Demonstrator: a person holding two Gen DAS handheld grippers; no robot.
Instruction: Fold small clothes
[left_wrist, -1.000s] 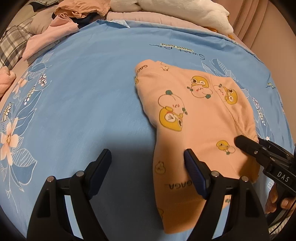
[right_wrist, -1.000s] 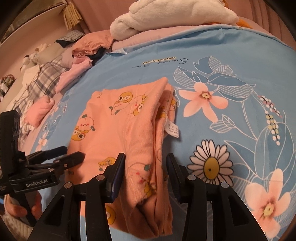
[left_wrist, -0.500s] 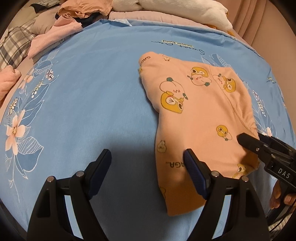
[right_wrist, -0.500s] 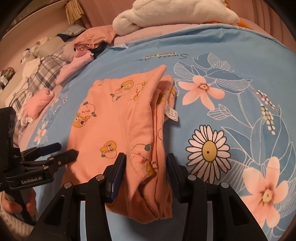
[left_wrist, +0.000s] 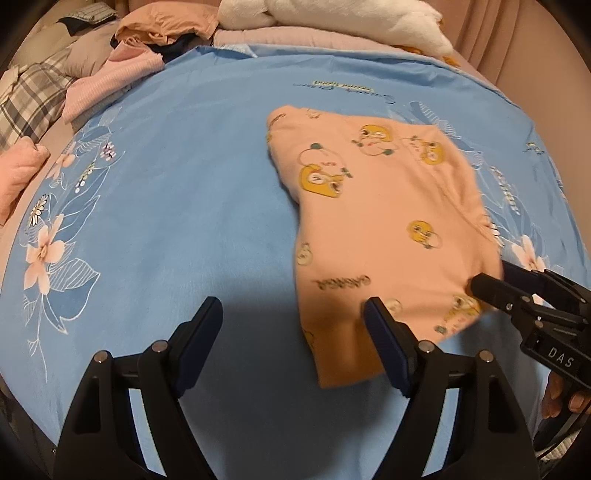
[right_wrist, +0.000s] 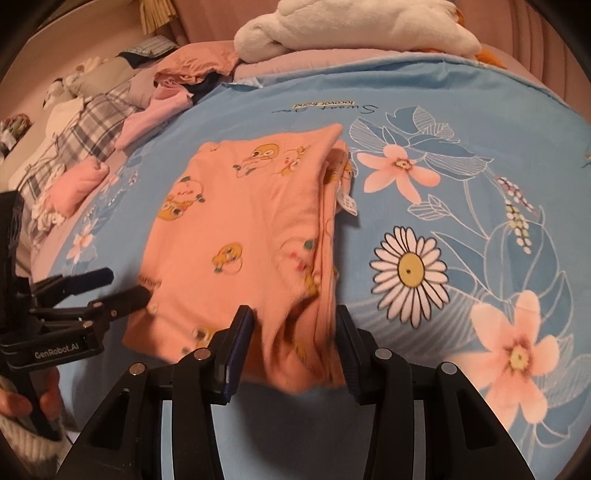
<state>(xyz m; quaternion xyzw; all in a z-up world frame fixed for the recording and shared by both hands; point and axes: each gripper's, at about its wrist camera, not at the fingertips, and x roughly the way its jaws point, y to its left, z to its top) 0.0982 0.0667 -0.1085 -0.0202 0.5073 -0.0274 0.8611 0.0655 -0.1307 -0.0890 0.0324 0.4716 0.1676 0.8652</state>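
Note:
A small orange garment (left_wrist: 384, 229) with yellow cartoon prints lies folded on the blue floral sheet (left_wrist: 177, 206); it also shows in the right wrist view (right_wrist: 251, 240), with a white label at its right edge. My left gripper (left_wrist: 293, 347) is open, its right finger over the garment's near left corner. My right gripper (right_wrist: 293, 347) is open with the garment's near right edge between its fingers, not clamped. The right gripper also shows at the right of the left wrist view (left_wrist: 517, 291).
A pile of pink, plaid and peach clothes (left_wrist: 74, 81) lies at the far left of the bed. White and pink blankets (right_wrist: 351, 33) are heaped along the far edge. A rolled pink item (right_wrist: 77, 184) lies left of the sheet.
Both grippers have drawn back towards me, so the garment sits farther away. The right gripper has opened a little wider around the garment's near edge.

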